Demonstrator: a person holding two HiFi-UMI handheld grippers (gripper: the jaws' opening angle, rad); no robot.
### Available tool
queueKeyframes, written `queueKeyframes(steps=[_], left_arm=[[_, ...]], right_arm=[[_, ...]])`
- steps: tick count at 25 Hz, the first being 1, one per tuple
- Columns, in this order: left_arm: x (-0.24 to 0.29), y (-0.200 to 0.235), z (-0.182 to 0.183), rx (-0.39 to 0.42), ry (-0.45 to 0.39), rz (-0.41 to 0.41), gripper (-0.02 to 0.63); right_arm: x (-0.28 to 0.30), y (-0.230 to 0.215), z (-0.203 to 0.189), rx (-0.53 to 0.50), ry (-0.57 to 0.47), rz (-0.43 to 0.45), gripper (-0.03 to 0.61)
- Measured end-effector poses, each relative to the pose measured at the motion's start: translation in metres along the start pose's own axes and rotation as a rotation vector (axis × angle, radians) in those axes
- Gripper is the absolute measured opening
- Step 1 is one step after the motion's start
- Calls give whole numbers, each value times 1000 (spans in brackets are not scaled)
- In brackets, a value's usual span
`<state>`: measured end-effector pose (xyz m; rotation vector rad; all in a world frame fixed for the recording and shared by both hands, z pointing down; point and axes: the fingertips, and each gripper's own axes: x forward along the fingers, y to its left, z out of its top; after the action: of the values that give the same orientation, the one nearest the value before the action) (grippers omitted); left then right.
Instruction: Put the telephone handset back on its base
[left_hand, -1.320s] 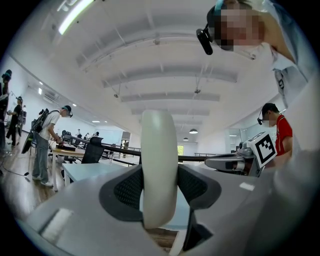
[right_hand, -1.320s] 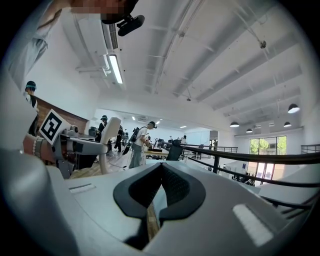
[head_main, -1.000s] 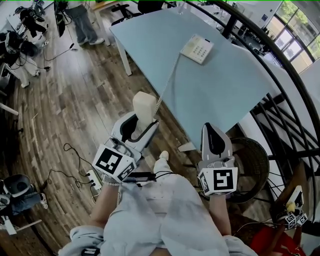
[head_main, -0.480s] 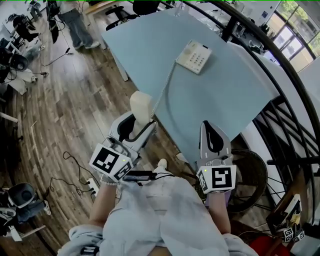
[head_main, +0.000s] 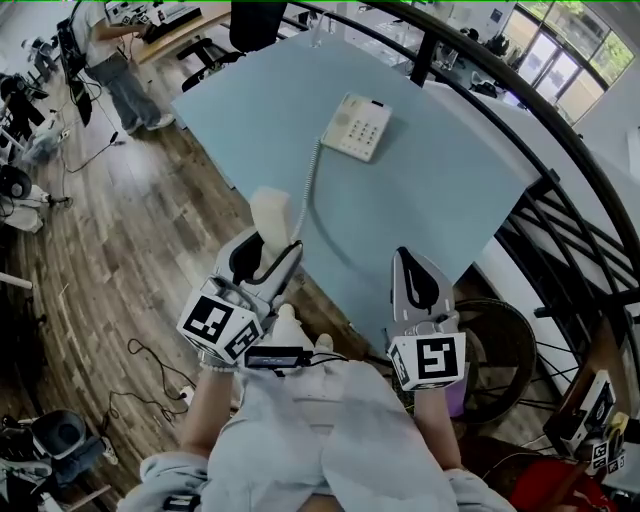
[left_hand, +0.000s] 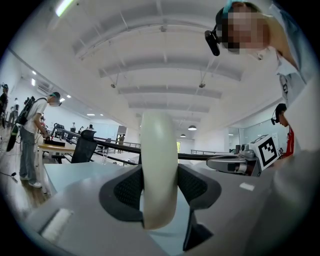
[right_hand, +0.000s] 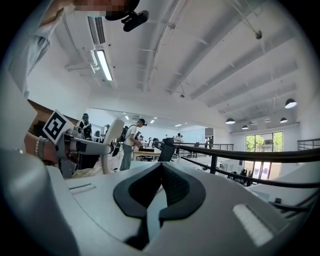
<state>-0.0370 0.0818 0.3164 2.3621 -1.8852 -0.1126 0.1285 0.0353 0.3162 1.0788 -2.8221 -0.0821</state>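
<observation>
So far, the handset (head_main: 272, 212) is not back yet. The left gripper (head_main: 262, 262) pinches it upright, by the near edge of the table (head_main: 440, 210). Its base (head_main: 355, 128) sits far across the table with nothing on it. The right gripper (head_main: 413, 278) is pressed together and holds nothing.

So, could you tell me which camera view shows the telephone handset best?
The left gripper view: the handset fills the middle, clamped by the fingers of the left gripper. The head view shows its upper end and the cord from above. The right gripper view shows it small and side on, far left.
</observation>
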Motion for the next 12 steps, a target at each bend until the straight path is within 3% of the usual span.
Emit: queueKeyframes(steps=[12], left_arm=[[55,48,6,-12,23,-44,213]], right_arm=[[49,-22,-7,43,15,-65,-2]])
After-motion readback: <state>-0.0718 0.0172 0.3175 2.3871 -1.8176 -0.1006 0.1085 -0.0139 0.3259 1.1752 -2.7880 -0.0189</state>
